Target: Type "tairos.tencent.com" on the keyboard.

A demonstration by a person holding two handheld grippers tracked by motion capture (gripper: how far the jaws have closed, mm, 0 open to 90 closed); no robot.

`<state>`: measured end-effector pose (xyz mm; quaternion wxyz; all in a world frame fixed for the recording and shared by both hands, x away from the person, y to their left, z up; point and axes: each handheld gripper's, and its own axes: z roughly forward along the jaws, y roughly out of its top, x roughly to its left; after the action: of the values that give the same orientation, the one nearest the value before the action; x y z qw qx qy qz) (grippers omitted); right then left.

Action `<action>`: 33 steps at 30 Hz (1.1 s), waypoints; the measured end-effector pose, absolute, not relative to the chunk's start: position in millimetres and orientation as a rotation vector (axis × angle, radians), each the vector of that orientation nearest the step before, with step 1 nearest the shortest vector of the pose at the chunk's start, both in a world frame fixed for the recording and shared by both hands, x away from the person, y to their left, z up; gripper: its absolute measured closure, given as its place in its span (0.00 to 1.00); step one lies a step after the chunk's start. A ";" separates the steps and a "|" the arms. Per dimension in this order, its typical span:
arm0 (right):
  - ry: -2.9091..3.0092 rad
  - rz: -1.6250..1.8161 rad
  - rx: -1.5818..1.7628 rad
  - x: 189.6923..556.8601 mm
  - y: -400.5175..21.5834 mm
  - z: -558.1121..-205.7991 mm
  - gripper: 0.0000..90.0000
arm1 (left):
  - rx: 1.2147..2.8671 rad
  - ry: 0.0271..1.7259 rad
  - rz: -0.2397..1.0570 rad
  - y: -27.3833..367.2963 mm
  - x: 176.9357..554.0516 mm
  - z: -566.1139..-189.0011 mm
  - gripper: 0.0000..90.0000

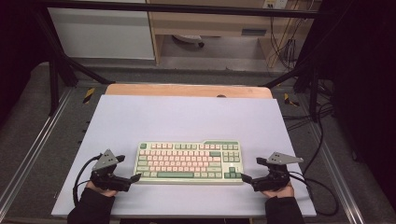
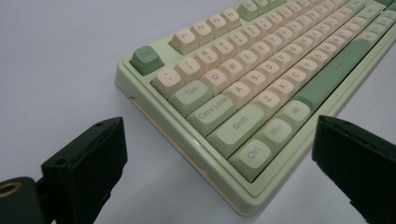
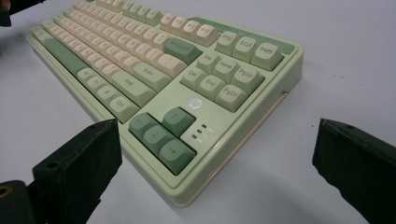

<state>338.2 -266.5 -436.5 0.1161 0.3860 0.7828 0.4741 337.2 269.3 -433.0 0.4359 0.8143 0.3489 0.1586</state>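
— While the high view looks down on it, where does the keyboard [image 1: 188, 162] lie?

— It lies in the lower middle of the frame, flat on the pale lilac mat [image 1: 187, 116] that covers the wooden table [image 1: 187, 90], whose bare edge shows along the top of the mat. Its case is pale green, with cream keys and darker green ones.

— And the grippers?

— At lower left the left gripper [image 1: 126, 170] points at the keyboard's left end, with a hand [image 1: 100, 189] behind it. At lower right the right gripper [image 1: 251, 170] points at the right end, with the other hand [image 1: 278, 190] behind it. Each jaw pair is spread wide, holding nothing.

— Do they touch the case?

— From above the nearer jaw tips look just beside the bottom corners, possibly touching; I cannot tell. In the left gripper view the two black jaws stand at lower left and lower right of the frame, and the corner with the Ctrl key [image 2: 254, 153] sits between them, apart from both.

— The other side?

— The right gripper view has the jaws parted likewise, with the arrow keys [image 3: 161, 133] and that corner of the case between them, in the lower middle of the frame.
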 end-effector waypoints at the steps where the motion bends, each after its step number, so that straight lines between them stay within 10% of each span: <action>1: 2.291 1.392 1.129 338.1 -266.6 -436.3 0.02 | 2.028 0.868 0.395 269.3 337.1 -432.9 0.04; 33: 2.292 1.398 1.119 338.0 -266.9 -435.6 0.02 | 2.030 0.856 0.418 252.5 338.7 -419.9 0.05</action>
<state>338.0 -266.9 -435.6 0.1165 0.3820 0.7826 0.4775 338.7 252.5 -419.9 0.4343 0.8154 0.3439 0.1680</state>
